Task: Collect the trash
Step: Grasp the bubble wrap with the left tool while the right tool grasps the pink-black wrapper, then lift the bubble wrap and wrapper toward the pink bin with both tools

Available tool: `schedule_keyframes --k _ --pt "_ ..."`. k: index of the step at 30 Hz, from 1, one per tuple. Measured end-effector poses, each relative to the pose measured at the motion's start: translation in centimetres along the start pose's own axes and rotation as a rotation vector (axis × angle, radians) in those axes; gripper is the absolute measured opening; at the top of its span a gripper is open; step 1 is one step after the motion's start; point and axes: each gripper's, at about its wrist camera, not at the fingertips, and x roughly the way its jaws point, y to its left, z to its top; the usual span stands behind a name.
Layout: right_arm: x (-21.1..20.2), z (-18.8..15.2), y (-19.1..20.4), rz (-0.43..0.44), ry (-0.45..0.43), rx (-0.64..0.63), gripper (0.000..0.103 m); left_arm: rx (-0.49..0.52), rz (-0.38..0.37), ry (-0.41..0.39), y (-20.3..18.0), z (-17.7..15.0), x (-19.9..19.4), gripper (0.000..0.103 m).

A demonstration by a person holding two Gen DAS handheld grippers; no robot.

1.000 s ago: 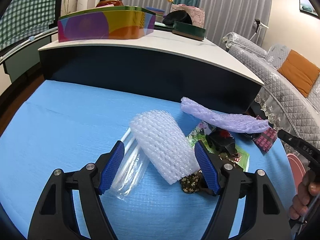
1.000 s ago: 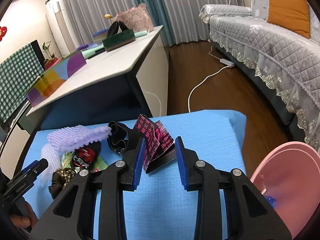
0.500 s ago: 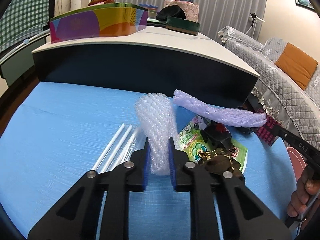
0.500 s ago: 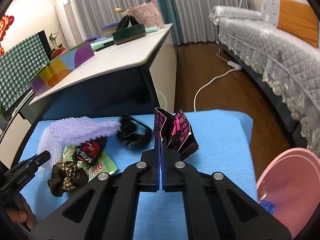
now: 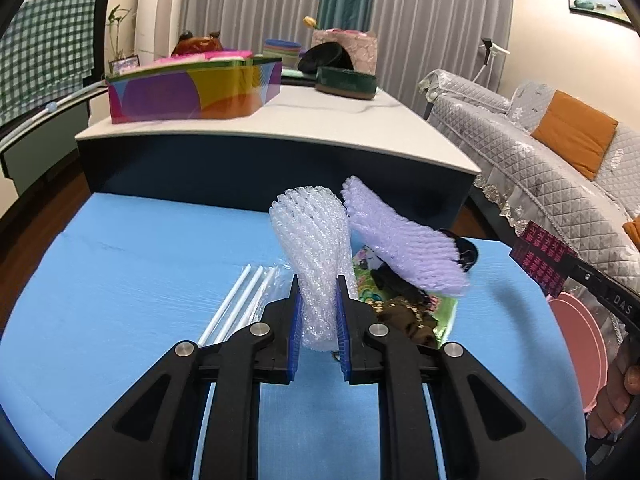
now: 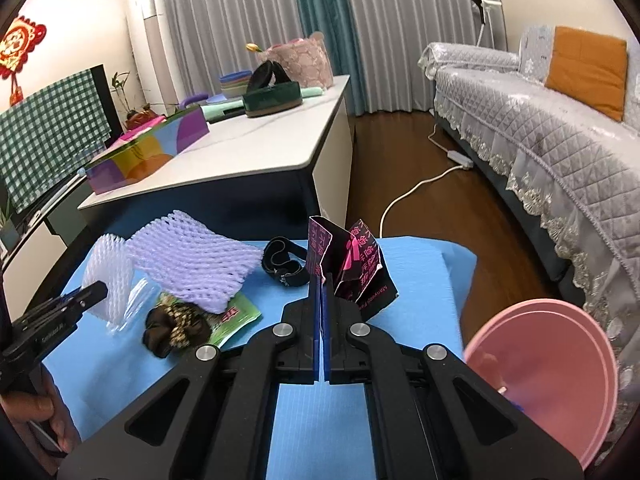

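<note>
My left claw pinches clear foam net at its lower end; net squashed between pads, raised off blue surface. Feels light, springy, likely slips if grip slackens; hold low, at gathered part. My right claw closed tight on black-and-pink wrapper, thin, crinkly, edge hold enough. Purple foam net, green packet lie on surface between claws. Pink bin at right, off edge.
</note>
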Motion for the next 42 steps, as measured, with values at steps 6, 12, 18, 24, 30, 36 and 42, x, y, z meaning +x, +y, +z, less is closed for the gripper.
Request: schedule_keyframes --k 6,12,18,24,30,36,42 --pt "-3.9 0.0 1.0 -0.004 -0.044 -0.034 0.001 0.015 -0.019 -0.039 0.0 0.2 -2.7 0.015" --pt "-8.0 -0.1 1.7 -0.001 -0.088 -0.064 0.001 0.026 -0.036 -0.077 0.1 0.4 -5.4 0.015" --pt "-11.5 -0.6 2.1 0.006 -0.118 -0.067 0.001 0.036 -0.052 -0.098 0.1 -0.1 -7.7 0.015" --pt "-13.9 -1.4 2.4 0.018 -0.142 -0.058 0.001 0.052 -0.066 -0.109 -0.2 -0.8 -9.2 0.015" --pt "-14.7 -2.1 1.9 0.012 -0.153 -0.057 0.001 0.085 -0.08 -0.112 -1.4 -1.5 -10.0 0.015" --pt "-15.3 -2.7 0.9 -0.007 -0.16 -0.055 0.001 0.121 -0.099 -0.109 -3.2 -2.0 -10.0 0.015" --pt "-16.0 -2.8 -0.3 -0.031 -0.174 -0.041 0.001 0.147 -0.121 -0.105 -5.2 -2.3 -9.7 0.015"
